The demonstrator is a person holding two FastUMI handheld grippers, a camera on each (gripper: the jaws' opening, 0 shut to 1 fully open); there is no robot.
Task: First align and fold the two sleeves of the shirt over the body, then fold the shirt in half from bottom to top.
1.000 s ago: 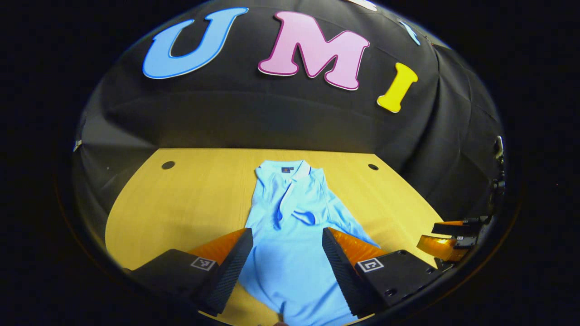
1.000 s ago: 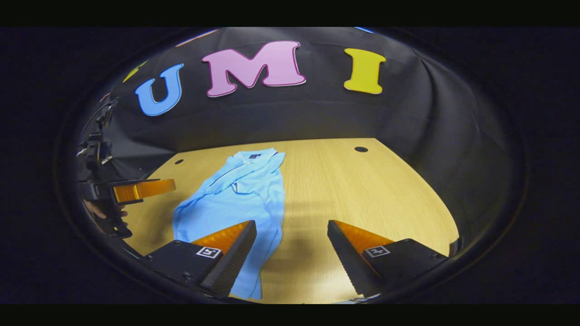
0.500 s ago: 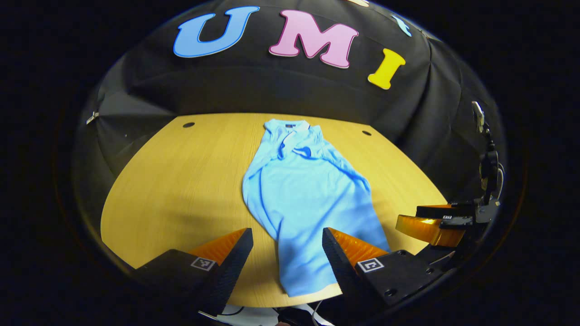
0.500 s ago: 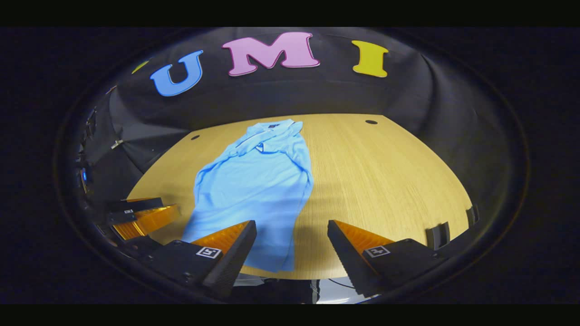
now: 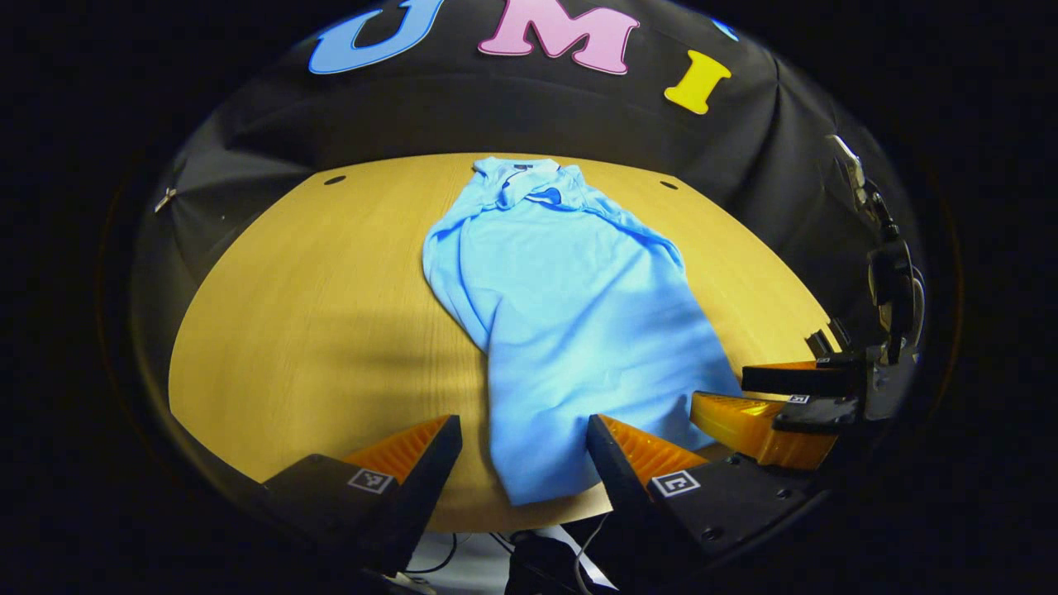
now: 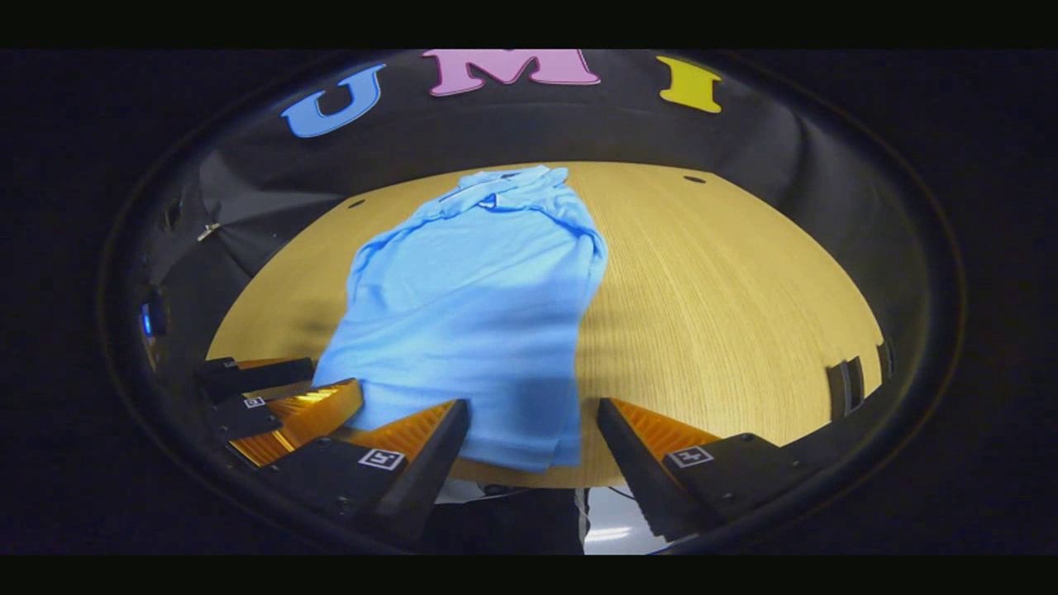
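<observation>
The shirt [image 5: 570, 322] lies flat on the wooden table [image 5: 314, 306], collar [image 5: 517, 172] at the far end and hem [image 5: 541, 487] at the near edge, just in front of me. From how it lies, both sleeves look already folded in over the body, so I judge the bottom-to-top fold is what remains. It looks like light, soft knit cloth: it will sag and drag rather than hold a shape, and a thin pinch may slip out. I would take it at the two near hem corners, one for each tool, pinching through all layers so the tucked sleeves do not spill out as the hem travels to the collar.

My left gripper [image 5: 523, 450] hangs above the near hem with its fingers wide apart, holding nothing. My right gripper [image 6: 533, 442] is likewise spread wide and empty, over the hem's right part; in the left gripper view it sits [image 5: 764, 397] near the shirt's right edge.

Around it the tabletop carries small dark holes [image 5: 335, 179] near the far corners, well apart from the shirt. Some cables [image 5: 529, 545] show below the table's near edge; I see nothing blocking the fold path.
</observation>
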